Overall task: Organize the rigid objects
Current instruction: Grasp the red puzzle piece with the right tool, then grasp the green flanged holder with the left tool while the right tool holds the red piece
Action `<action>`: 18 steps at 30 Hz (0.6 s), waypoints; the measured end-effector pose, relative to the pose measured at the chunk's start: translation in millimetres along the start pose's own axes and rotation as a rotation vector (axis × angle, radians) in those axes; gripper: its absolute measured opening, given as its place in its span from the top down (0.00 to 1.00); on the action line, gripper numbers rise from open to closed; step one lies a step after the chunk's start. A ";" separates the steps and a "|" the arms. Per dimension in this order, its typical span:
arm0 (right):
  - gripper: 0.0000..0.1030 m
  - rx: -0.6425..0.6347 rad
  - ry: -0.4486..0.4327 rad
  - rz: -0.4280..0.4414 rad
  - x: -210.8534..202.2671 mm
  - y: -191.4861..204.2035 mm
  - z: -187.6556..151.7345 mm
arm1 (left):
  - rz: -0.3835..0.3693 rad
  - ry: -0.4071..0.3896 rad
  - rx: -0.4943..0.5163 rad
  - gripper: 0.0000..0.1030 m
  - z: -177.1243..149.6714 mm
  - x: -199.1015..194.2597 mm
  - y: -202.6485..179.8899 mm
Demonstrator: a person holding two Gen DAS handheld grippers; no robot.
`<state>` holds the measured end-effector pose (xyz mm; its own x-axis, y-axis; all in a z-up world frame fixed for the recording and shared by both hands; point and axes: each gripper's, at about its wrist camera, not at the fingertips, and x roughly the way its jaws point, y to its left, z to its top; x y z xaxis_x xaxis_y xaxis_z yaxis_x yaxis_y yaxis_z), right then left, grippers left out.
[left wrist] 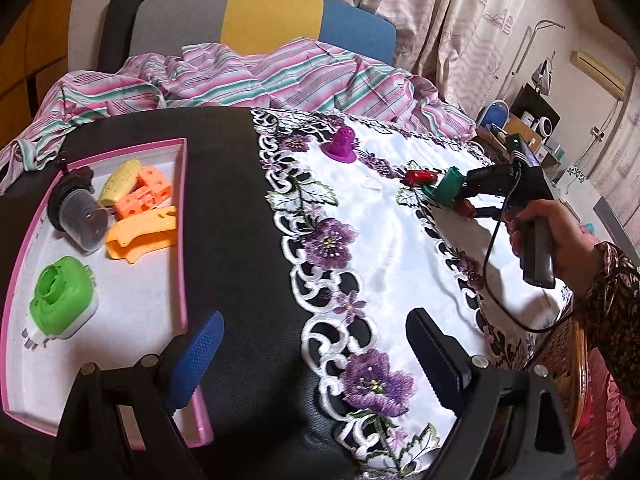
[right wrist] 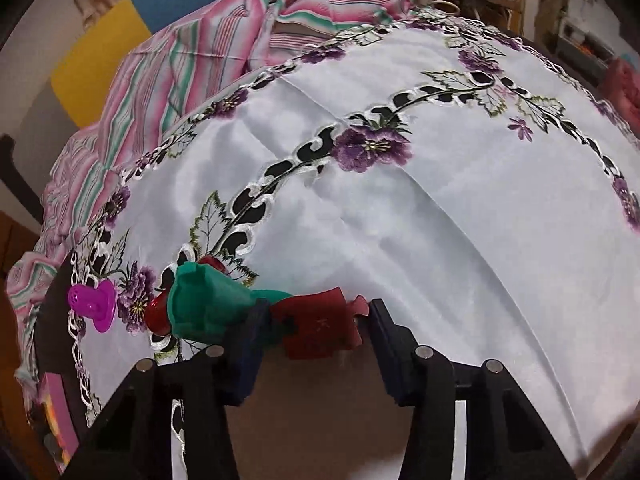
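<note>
Fingers of the right gripper [right wrist: 312, 332] are straddling a dark red piece [right wrist: 316, 330] on the white embroidered cloth [right wrist: 440, 220], beside a green piece [right wrist: 208, 304]; whether they are pinching it is unclear. Left gripper [left wrist: 316, 364] is hovering, fingers apart, near the pink tray [left wrist: 184, 240].

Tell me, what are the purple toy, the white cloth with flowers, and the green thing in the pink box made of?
The purple toy looks like glossy moulded plastic: smooth, with small holes on its dome. The white cloth seems satin-like fabric: it shines, shows fold creases, and has stitched purple flowers and cut-out edging. The green thing looks like hard plastic, smooth and bright, on a white base.
</note>
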<state>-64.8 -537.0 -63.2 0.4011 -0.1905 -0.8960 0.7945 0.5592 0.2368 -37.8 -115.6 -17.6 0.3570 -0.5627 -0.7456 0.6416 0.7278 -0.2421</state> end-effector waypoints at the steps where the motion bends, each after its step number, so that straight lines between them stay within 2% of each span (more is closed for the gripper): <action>1: 0.52 -0.017 0.004 0.003 -0.5 3.1 -1.4 | 0.001 0.001 0.005 0.09 1.2 1.3 -2.0; 9: 0.52 -0.166 0.062 0.122 -5.1 35.8 -20.5 | -0.004 -0.003 0.009 0.09 18.5 12.7 -14.0; 11: 0.52 -0.162 0.018 0.099 -13.2 34.8 -19.1 | -0.001 -0.009 0.018 0.09 25.1 15.4 -19.6; 14: 0.52 -0.102 -0.064 0.011 -25.4 18.2 -10.7 | -0.008 -0.017 0.038 0.09 37.0 22.0 -30.0; 16: 0.52 -0.021 -0.064 -0.030 -25.6 -2.2 -5.3 | -0.013 -0.017 0.055 0.09 45.9 29.7 -40.8; 18: 0.52 0.045 -0.025 -0.042 -18.4 -15.7 -3.3 | -0.025 -0.019 0.077 0.09 56.5 38.9 -54.4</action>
<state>-86.2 -539.6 -51.7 0.3779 -0.2335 -0.8959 0.8306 0.5131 0.2166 -20.5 -199.2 1.7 0.3529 -0.5879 -0.7279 0.7003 0.6819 -0.2112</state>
